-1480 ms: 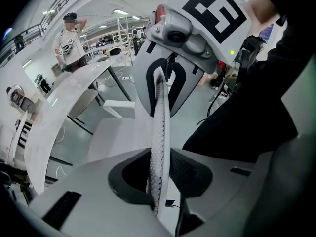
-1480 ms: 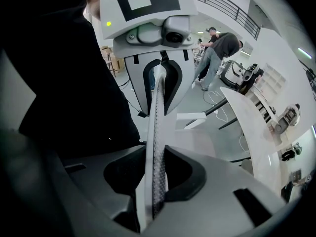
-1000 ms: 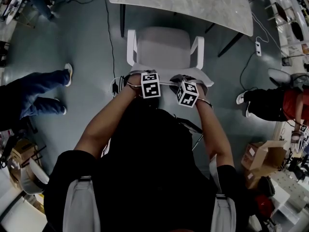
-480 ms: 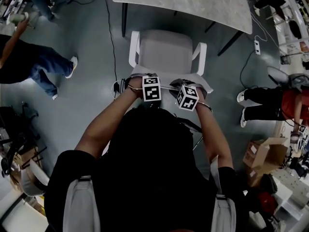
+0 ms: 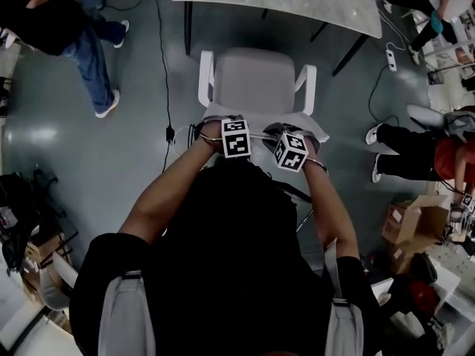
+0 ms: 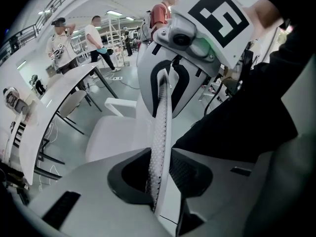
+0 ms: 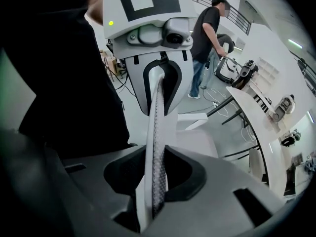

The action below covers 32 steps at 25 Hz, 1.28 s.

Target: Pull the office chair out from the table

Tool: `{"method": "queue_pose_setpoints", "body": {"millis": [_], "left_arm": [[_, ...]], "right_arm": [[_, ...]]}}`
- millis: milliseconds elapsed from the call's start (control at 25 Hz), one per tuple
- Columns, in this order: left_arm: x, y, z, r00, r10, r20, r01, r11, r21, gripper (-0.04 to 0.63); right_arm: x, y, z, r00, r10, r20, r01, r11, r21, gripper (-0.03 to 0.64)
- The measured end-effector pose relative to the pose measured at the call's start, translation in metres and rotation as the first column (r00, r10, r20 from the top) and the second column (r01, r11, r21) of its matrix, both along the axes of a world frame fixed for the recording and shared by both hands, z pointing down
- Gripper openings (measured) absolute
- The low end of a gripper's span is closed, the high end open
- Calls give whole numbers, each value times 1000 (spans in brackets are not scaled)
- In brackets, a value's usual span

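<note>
Floor: grey-green and glossy, with a black cable trailing down it just left of the chair
Counter: pale marbled top on dark legs, along the top of the head view
Chair: white office chair right in front of me, seat facing the counter; a strip of floor shows between the seat's front and the counter's near edge, and the white armrests stand on either side of the seat
Backrest: the side of the chair nearest me; its thin perforated top edge runs across between my two hands
Person in jeans: standing on the floor at the upper left, well apart from the chair
Person in a red top: low at the right edge, legs stretched toward the chair but apart from it
Cardboard box: open, on the floor at my right
Left fingers: pointing steeply down, closed on the backrest's top edge, with the perforated strip pinched between the dark pads
Right fingers: just beside the left ones, closed the same way on the same edge
</note>
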<state>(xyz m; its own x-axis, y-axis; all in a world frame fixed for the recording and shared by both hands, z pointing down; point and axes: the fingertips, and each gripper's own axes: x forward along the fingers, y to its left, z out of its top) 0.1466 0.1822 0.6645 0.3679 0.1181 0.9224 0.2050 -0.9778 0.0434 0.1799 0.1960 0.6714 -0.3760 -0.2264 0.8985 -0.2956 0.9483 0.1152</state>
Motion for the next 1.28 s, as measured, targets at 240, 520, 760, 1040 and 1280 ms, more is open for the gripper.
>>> {"method": "queue_pose_setpoints", "body": {"millis": [240,520,760,1040,1280], "left_arm": [[8,22,-2,999,-13,-30,13,1000,-3,107],[14,41,0,999,-19,-27,19,1000,-3,107],[3,58,2,1000,-15,14,15,1000,-8,110],[0,82,1,999,-41,20,41,999,-6,110],[-6,100,1,999,-40,20,40,999,-2,112]], "right_arm": [[9,19,0,998,46,-35,-46,999,13,98],[16,38,2,999,37,-35,-36,999,24,98],[3,58,2,999,35,5,-35,999,21,98],[1,80,1,999,33,4,-33,999,26,98],[-5,100,1,1000,3,26,-3,1000,13,98]]}}
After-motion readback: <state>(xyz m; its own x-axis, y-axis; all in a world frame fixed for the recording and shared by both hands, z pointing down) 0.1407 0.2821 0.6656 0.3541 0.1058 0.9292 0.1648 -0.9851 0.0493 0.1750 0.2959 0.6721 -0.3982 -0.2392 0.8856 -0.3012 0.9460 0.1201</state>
